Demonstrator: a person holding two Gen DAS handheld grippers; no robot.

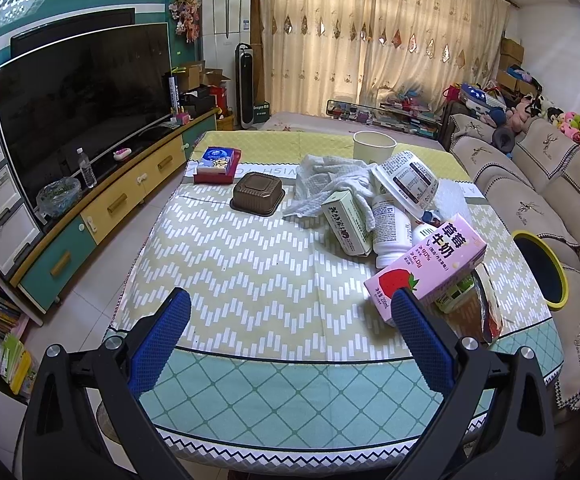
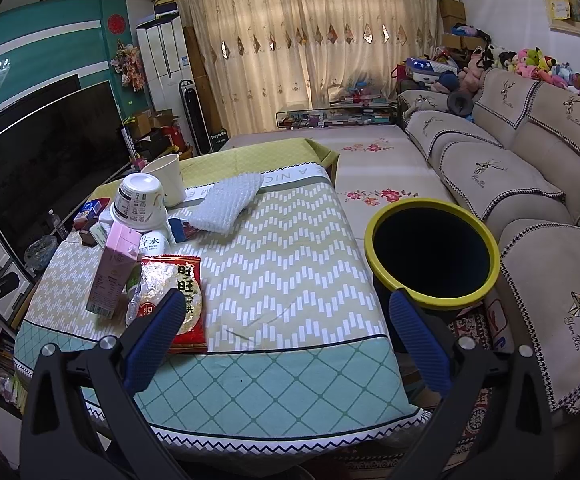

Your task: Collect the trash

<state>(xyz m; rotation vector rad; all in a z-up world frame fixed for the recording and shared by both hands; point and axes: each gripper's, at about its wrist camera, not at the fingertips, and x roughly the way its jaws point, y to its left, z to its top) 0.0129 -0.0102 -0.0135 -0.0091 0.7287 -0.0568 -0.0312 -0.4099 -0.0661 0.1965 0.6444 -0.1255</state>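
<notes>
Pink milk carton (image 1: 425, 268) lay at right of frame on the tabletop (image 1: 250, 280), leaning on the trash pile; likely light, crushable, best pinched across flat sides. Left gripper (image 1: 290, 312) and right gripper (image 2: 286, 316) both spread wide, empty. Bin (image 2: 431, 252) beside table.

"草莓牛奶" on pink carton (image 1: 429, 266), "旺旺" on red packet (image 2: 182, 300)
</notes>
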